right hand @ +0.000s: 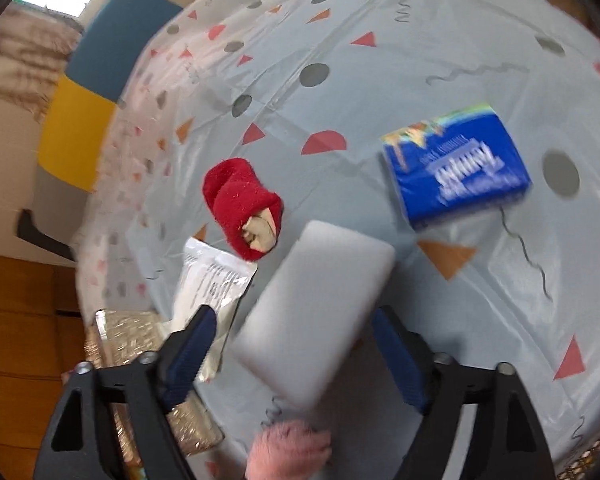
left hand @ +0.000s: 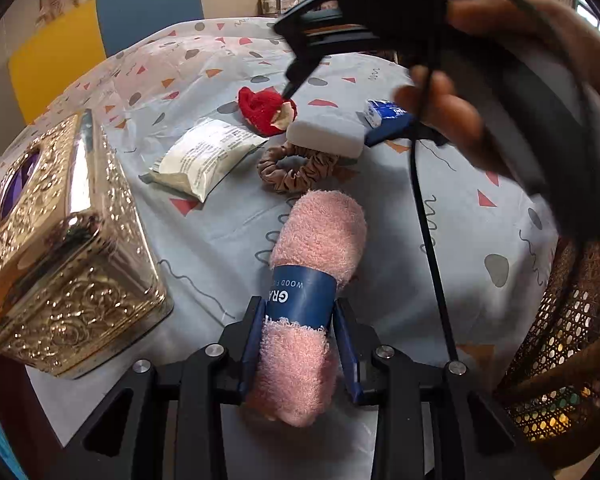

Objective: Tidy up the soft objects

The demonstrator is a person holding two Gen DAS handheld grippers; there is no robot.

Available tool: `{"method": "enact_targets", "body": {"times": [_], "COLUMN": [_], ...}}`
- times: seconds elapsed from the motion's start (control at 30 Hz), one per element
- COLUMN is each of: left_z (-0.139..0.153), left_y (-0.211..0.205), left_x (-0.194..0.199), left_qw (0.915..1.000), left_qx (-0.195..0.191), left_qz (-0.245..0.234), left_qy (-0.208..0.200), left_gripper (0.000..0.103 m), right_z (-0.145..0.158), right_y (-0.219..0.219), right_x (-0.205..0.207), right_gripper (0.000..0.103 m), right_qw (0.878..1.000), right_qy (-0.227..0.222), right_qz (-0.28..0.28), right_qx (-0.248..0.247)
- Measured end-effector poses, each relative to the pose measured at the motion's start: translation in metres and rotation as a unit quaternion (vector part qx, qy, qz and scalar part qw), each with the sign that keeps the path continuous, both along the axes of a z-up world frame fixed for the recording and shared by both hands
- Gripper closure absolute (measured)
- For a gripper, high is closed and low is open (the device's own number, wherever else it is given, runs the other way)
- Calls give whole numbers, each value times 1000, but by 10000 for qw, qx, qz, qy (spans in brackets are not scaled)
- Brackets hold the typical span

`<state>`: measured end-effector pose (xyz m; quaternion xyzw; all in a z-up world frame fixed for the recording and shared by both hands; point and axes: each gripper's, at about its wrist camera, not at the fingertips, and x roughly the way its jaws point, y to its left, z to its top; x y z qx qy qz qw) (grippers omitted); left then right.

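my left claw (left hand: 296, 344) is clamped on the rolled pink towel (left hand: 316, 264), low over the desk (left hand: 460, 220): soft, light, springy, best held at its blue paper band (left hand: 302, 298). my right claw (right hand: 296, 352) gapes wide around the white sponge (right hand: 316, 312), pads not pressing it. the sponge should squash easily, so i'd take its long sides. it rests on the brown scrunchie (left hand: 296, 170). red cloth (right hand: 242, 208), white packet (left hand: 208, 158), tissue pack (right hand: 456, 168) and the gold box (left hand: 60, 248) crowd close.

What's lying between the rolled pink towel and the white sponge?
A brown scrunchie lies between the pink towel and the white sponge, its far edge tucked under the sponge, in the left wrist view.
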<state>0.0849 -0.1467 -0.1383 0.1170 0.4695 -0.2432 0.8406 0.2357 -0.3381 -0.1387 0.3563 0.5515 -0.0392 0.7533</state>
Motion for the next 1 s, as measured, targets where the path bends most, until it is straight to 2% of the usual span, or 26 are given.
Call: {"method": "enact_targets", "body": {"times": [0.17,0.23,0.3,0.33,0.4,0.43,0.53,0.57,0.7,0.73,0.93,1.0], "left_z": [0,0,0,0,0,0,0,0,1,1,1,1], "left_y": [4,6,8,8,9,9,9,9,10,11,12,12], "left_x": [-1,-2,-3,-2,0,0,-1,-1,-2,-2,-3,-4], "left_qw": [10000,9999,9999,9999,9998,9998,9997,9997,9997,9997,9996,9997], "left_qx": [-72,-107,-133,-143,-169,-177,-188,-184,-185,-190,-198,-202], "left_qz": [39,49,52,55,71,78,113,122,142,148,155,137], "left_qy": [31,41,48,54,67,69,69,68,84,88,89,81], "left_gripper": [68,68,68,68,68,68,68,68,68,68,68,68], "right_z": [-1,3,10,14,23,25,27,26,25,24,1,0], "right_y": [16,15,9,4,-5,-11,-22,-24,-13,-9,22,24], "right_x": [28,28,23,19,10,6,-4,-6,0,6,38,40], "right_gripper": [20,20,37,42,61,63,63,58,23,22,22,50], "right_qw": [9953,9925,9923,9928,9908,9902,9928,9944,9969,9969,9903,9888], "right_qy": [457,445,312,247,192,198,240,248,223,247,633,603], "right_qz": [474,526,543,528,580,583,673,637,480,485,858,913], "right_qx": [-711,-1005,-1064,-1048,-1209,-1251,-956,-807,-575,-561,-895,-1014]}}
